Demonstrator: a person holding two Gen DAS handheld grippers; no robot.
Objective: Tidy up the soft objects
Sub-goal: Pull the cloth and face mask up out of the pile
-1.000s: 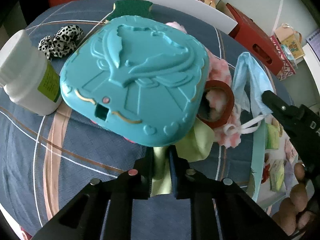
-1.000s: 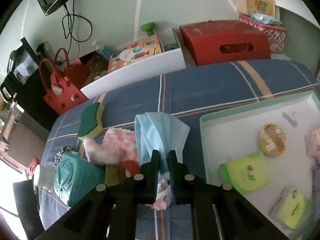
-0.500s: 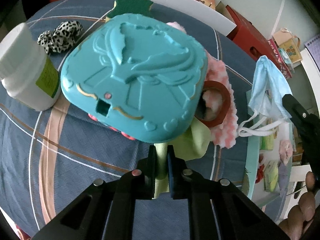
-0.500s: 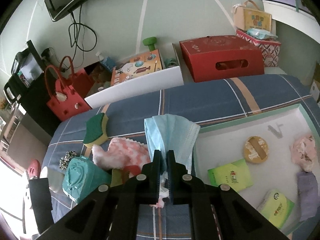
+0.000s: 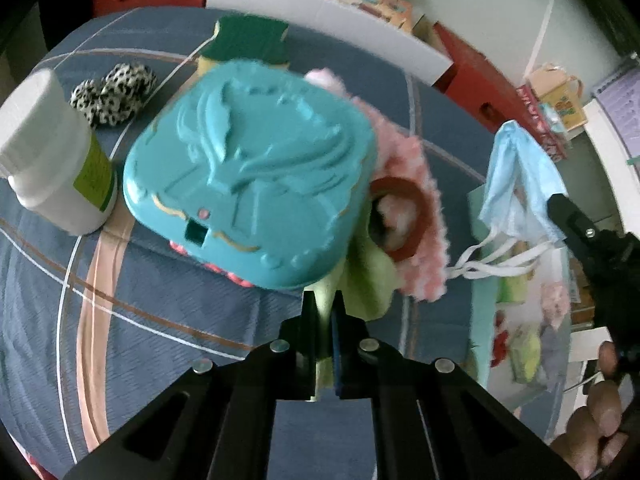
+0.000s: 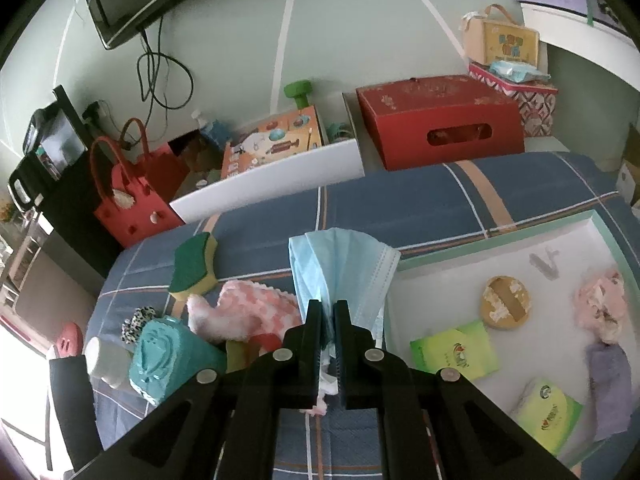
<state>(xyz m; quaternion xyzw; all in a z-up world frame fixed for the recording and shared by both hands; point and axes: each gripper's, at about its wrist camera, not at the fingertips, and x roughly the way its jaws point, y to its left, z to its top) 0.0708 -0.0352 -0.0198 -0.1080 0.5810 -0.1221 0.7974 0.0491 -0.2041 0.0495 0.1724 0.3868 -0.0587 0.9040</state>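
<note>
A: What are the left tongs [image 5: 322,308] doing?

B: Their jaws are pressed together on a corner of a light green cloth [image 5: 366,276]. The cloth runs up from the tips and disappears under the teal plastic case [image 5: 248,184] just ahead of them.

A: And the right tongs [image 6: 328,312]?

B: Clamped on a pale blue face mask [image 6: 340,264]. The mask hangs in folds in front of the tips, clear of the blue checked cover [image 6: 420,208] on the worktop. In the left view its white ear loops [image 5: 492,256] dangle below the black tip, far to the right of the left tongs.

A: What else lies near the green cloth?

B: A fluffy pink cloth [image 5: 420,216] just right of the teal case, with a red ring [image 5: 404,216] lying on it. Left of the case stands a white bottle [image 5: 56,156], and beyond that a black-and-white spotted scrunchie [image 5: 114,92]. A green and yellow sponge [image 5: 248,40] sits past the case.

A: Anything to the right of the right tongs?

B: A white tray with a green rim [image 6: 472,248]. Inside are two green packets [image 6: 456,350], a round tan disc [image 6: 506,300], a pink bundle [image 6: 602,304] and a lilac cloth [image 6: 610,384].
</note>
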